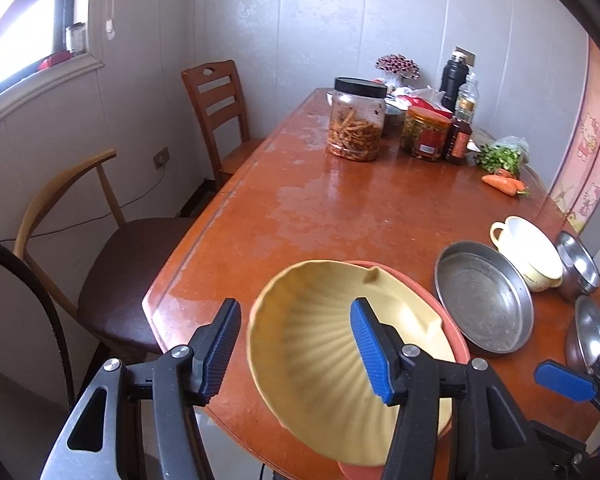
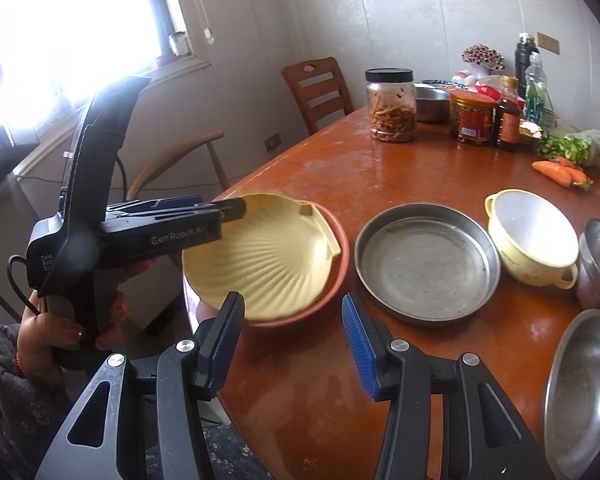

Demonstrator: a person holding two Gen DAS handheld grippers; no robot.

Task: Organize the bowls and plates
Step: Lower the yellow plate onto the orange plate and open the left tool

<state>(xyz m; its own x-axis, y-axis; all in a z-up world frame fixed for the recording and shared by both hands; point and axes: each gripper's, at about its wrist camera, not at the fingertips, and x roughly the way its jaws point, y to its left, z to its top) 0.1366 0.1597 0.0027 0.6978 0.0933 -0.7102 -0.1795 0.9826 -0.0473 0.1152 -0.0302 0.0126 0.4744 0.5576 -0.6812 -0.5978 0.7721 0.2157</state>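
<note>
Left gripper (image 1: 296,344) jaws released astride yellow shell plate's (image 2: 260,252) near rim, plate nested on red dish (image 2: 336,264). Right gripper (image 2: 292,340) jaws released, empty. Stacking step; next likely metal pan (image 2: 424,264).

The left gripper (image 2: 236,210) carries white print on its black arm in the right wrist view: "GenRobot.AI" can be read, though the last letters are partly covered. On its body, lower and to the left, small white print begins with "Data" and "Acq", and the rest is cut off. The labels on the red jar (image 2: 472,118) and the sauce bottle (image 2: 509,116) are too small to read.
</note>
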